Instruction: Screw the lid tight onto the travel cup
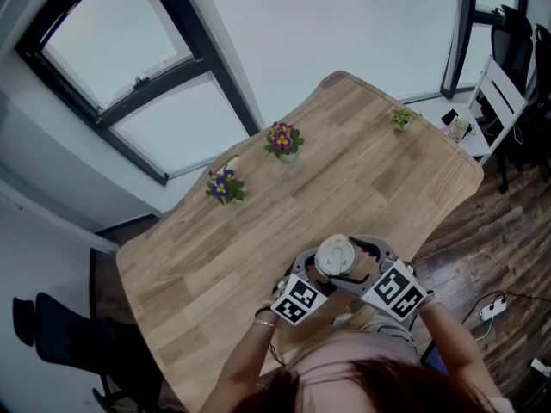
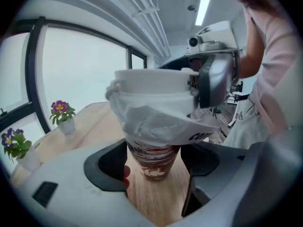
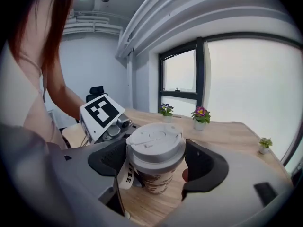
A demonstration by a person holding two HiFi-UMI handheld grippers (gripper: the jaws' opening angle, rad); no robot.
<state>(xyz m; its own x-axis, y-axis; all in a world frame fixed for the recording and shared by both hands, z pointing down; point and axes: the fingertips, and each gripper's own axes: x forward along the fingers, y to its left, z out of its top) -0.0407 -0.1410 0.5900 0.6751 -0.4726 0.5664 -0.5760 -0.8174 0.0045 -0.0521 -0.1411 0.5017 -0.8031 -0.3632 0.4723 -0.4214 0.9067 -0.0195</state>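
Observation:
A travel cup [image 3: 154, 181] with a brown pattern and a white lid [image 1: 334, 255] stands on the wooden table [image 1: 370, 188] near its front edge. A white band printed with letters hangs under the lid [image 2: 156, 119]. In the left gripper view the cup's lower body [image 2: 154, 160] sits between the jaws of my left gripper [image 2: 156, 178], which looks shut on it. My right gripper [image 3: 155, 162] is shut on the lid [image 3: 154, 143], with a jaw on each side of its rim. Both grippers meet at the cup in the head view, left gripper [image 1: 312, 284] and right gripper [image 1: 366, 274].
Three small flower pots stand along the table's far edge: purple [image 1: 225, 185], pink [image 1: 283, 138] and green [image 1: 401, 117]. A dark chair [image 1: 52, 329] is at the left and a white chair [image 1: 499, 101] at the right. Windows lie beyond.

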